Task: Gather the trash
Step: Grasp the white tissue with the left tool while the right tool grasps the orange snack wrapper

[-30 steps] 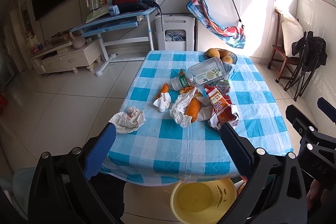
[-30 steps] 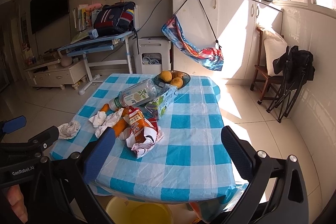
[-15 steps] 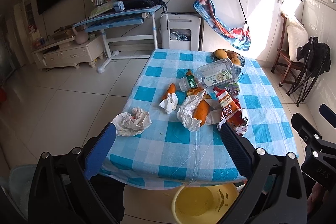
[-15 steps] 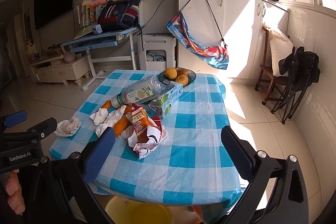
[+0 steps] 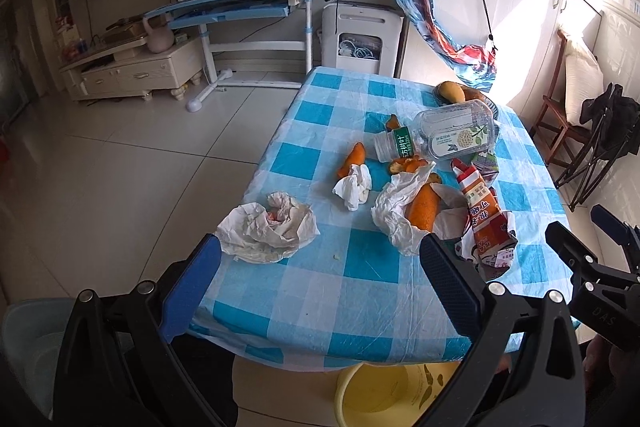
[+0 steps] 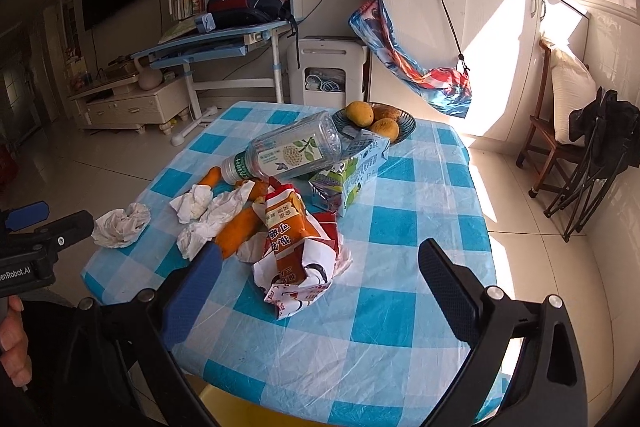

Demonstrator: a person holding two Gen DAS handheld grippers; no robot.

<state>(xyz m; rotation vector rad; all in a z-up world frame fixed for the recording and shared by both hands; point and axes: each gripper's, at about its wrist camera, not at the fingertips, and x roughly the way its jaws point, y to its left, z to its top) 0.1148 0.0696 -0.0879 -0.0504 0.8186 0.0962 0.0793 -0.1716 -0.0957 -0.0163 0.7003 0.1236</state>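
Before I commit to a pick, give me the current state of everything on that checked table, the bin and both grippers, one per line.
Left gripper: open, empty.
Right gripper: jaws closing, nothing between them.
Clear plastic bottle: on its side, capped, propped on the green juice carton.
Orange-red snack wrapper: torn open, crumpled.
Large white tissue wad: crumpled at table edge.
Dark fruit bowl: upright, holding mangoes.
Yellow plastic bin: open, under the table edge.

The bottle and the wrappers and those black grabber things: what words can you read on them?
"enRobot.AI", cut off at the picture's edge, on the left gripper's black body.
"DAS" on the right gripper's black body.
Plastic bottle: green neck band has Chinese characters, too small to read.
Orange snack wrapper: large Chinese characters, upside down, not clear.
Green carton: print too blurred.
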